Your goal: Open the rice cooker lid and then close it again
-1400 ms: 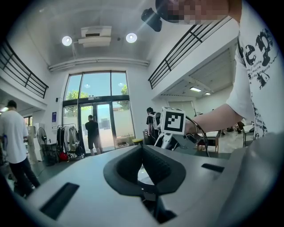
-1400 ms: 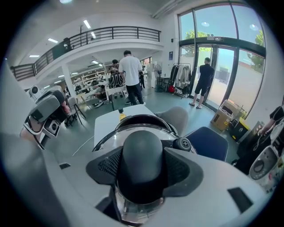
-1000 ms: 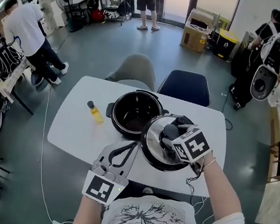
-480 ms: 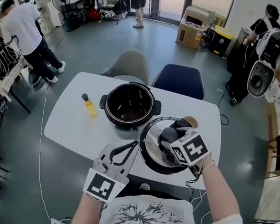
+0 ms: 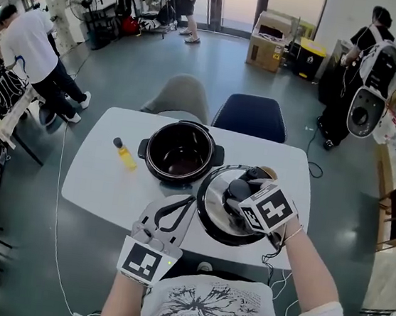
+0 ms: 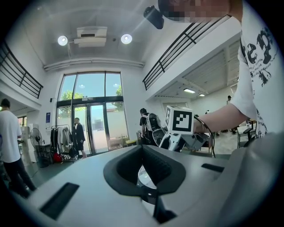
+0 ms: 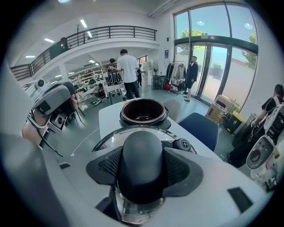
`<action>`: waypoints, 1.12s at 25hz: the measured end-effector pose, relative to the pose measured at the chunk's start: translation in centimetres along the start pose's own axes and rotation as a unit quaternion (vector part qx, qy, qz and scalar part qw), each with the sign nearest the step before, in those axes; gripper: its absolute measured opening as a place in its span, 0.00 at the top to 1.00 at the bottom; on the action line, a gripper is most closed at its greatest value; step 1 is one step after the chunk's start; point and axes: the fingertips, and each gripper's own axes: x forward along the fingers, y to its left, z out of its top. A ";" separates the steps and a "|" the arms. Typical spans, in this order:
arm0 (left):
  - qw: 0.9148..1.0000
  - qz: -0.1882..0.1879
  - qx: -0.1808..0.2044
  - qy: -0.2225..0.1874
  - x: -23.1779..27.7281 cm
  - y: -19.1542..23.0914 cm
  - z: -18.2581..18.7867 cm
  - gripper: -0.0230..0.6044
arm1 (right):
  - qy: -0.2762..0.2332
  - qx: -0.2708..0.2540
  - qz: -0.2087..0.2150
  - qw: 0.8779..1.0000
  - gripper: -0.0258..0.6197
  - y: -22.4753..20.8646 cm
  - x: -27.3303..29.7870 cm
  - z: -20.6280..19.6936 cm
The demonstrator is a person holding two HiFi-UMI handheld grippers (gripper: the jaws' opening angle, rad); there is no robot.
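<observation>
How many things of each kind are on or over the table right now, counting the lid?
rice cooker pot, open: 1
lid, held in the right gripper: 1
bottle of yellow liquid: 1
Total: 3

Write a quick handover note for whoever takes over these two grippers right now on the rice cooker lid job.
Right gripper: shut on the black knob of the glass lid, which is off the cooker at the table's near right. I cannot tell whether the lid rests on the table.
Left gripper: shut, empty, by the lid's left edge.
Rice cooker: open, pot empty, mid-table.
Done: lid lifted off.
Left: set the lid back on the cooker, then let go.
</observation>
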 end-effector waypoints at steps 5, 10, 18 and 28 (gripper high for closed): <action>1.000 0.000 -0.004 -0.010 1.3 1.9 0.8 0.94 | -0.001 -0.008 -0.008 1.000 0.50 -1.3 -0.2 2.5; 1.000 0.002 -0.006 -0.012 1.5 5.5 0.6 0.94 | -0.009 -0.013 -0.021 1.000 0.50 -2.0 0.9 6.4; 1.000 0.013 0.005 -0.016 1.2 13.3 0.8 0.94 | -0.018 -0.025 -0.021 0.999 0.50 -1.7 4.1 14.0; 1.000 0.011 0.001 -0.009 -0.4 25.3 -2.2 0.94 | -0.018 -0.018 -0.007 1.000 0.50 1.1 12.1 23.2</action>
